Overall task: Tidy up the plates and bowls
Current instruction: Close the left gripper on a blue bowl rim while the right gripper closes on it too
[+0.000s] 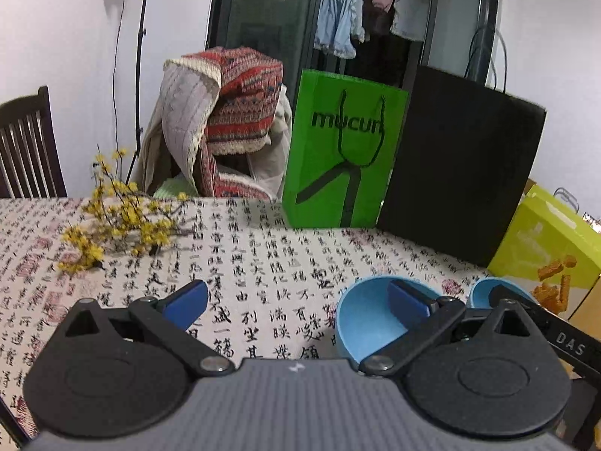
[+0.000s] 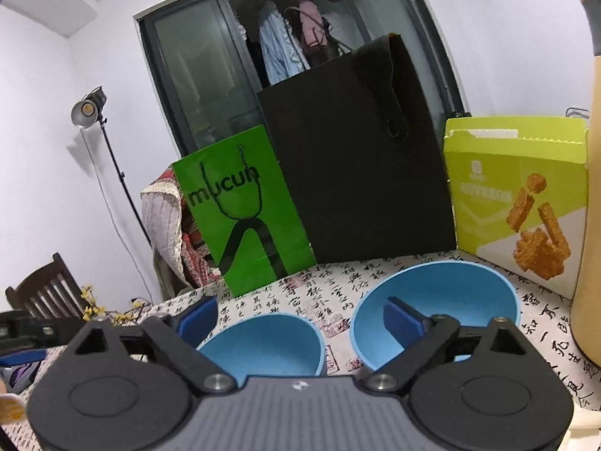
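The surface (image 1: 263,255) is spread with a cloth printed in black calligraphy and red seals, and along its far edge stand the biggest things: a tall black paper bag (image 2: 360,173) in the middle, a bright green bag (image 2: 244,210) lettered "mucun" touching its left side, and a lime-green snack box (image 2: 514,195) to its right. Beyond the far edge a chair draped with a patterned knit blanket (image 1: 233,112) stands in front of a dark glass door with clothes hanging behind it, and a lamp on a thin stand (image 2: 88,111) rises at the far left by the white wall. On the near right of the surface sit two blue bowls, upright and close together but apart: the larger bowl (image 2: 450,289) to the right and a little farther off, the smaller bowl (image 2: 270,342) to the left and nearer. A spray of yellow blossom twigs (image 1: 120,221) lies on the left of the surface, well apart from the bowls. The right tongs (image 2: 300,319) are spread wide and grip nothing; their right blue pad hangs over the hollow of the larger bowl, their left pad stands left of the smaller bowl. The left tongs (image 1: 296,300) are likewise wide open and empty, their right pad over the smaller bowl's hollow and bare cloth between the pads.
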`<action>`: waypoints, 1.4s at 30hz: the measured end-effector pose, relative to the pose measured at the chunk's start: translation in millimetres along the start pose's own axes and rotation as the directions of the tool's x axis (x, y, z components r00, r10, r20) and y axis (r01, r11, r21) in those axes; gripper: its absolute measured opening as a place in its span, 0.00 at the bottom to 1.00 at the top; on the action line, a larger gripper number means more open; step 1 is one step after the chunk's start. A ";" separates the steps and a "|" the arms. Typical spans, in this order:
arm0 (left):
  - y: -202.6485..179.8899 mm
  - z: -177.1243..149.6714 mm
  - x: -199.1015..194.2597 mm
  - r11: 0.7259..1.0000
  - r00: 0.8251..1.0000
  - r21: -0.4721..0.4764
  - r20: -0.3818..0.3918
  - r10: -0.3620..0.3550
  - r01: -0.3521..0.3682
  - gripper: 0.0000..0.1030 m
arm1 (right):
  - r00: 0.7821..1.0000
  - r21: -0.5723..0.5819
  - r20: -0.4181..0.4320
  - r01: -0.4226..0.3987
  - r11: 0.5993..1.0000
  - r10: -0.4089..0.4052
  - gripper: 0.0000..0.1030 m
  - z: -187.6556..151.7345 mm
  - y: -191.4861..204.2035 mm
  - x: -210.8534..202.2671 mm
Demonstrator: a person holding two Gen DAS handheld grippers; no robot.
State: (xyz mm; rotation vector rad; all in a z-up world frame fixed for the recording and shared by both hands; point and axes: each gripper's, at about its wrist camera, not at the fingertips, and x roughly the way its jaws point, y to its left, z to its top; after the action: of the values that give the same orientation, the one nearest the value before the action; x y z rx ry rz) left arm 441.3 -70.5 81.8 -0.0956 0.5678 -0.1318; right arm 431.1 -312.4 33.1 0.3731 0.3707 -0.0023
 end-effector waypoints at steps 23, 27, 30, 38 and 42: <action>-18.3 -18.3 58.4 0.999 0.988 0.009 -0.149 0.034 -0.033 1.00 | 0.974 0.047 -0.221 -0.030 0.998 0.039 0.32 -12.8 -5.0 27.6; -21.2 -21.0 62.8 1.000 0.987 0.016 -0.158 0.022 -0.019 1.00 | 0.971 0.042 -0.238 -0.024 0.999 0.033 0.32 -15.3 -4.2 32.3; -21.3 -22.8 66.7 1.000 0.987 0.008 -0.162 0.007 -0.005 0.98 | 0.969 0.032 -0.245 -0.019 0.999 0.026 0.31 -17.5 -2.9 36.7; -24.6 -27.4 78.0 1.000 0.982 -0.020 -0.187 -0.016 0.013 0.85 | 0.963 -0.002 -0.268 0.028 1.000 -0.027 0.23 -27.1 0.2 53.4; -27.4 -28.6 82.4 0.999 0.978 -0.030 -0.209 -0.018 0.012 0.74 | 0.962 -0.020 -0.269 0.041 0.999 -0.044 0.20 -28.3 2.7 54.1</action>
State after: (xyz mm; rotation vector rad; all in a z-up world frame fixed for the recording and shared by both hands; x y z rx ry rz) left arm 491.9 -111.5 17.7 -0.1144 0.7794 -0.1494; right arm 471.7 -296.3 -9.6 0.3521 0.6481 0.0093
